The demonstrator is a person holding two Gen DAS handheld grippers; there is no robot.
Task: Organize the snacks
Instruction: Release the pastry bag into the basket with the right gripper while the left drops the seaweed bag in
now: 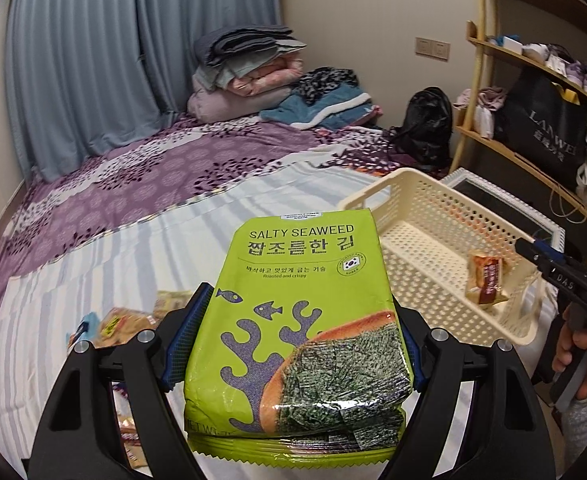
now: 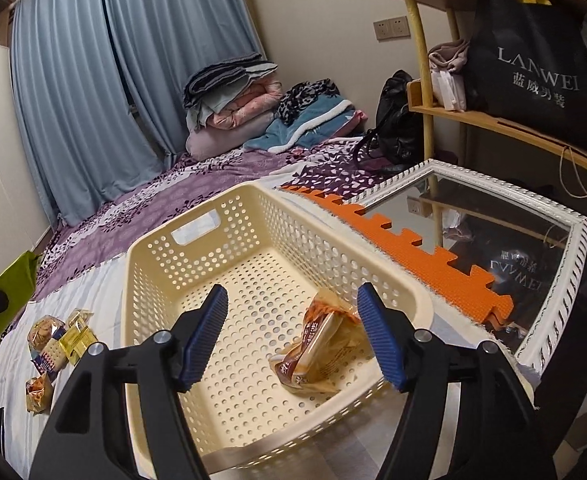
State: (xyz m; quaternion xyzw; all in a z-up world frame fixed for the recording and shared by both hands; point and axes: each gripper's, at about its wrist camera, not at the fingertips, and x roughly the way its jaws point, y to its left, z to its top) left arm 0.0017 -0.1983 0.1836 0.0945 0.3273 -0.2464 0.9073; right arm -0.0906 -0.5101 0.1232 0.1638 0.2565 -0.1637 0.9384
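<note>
Bed (image 1: 93, 248), one basket (image 2: 153, 264) holding one snack (image 2: 321, 348), left tool (image 1: 297, 344) gripping seaweed pack (image 1: 301, 320), right tool (image 2: 293, 336) open

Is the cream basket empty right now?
No, the cream basket holds one wrapped brown snack, lying on its perforated floor near the open right gripper.

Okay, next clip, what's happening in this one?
A person is sorting snacks on a bed into a cream basket. The left gripper is clamped on a green seaweed pack, held up beside the basket, not yet in it. The right gripper is open over the basket, where one wrapped pastry already lies. A few small snack packets are loose on the striped sheet.
</note>
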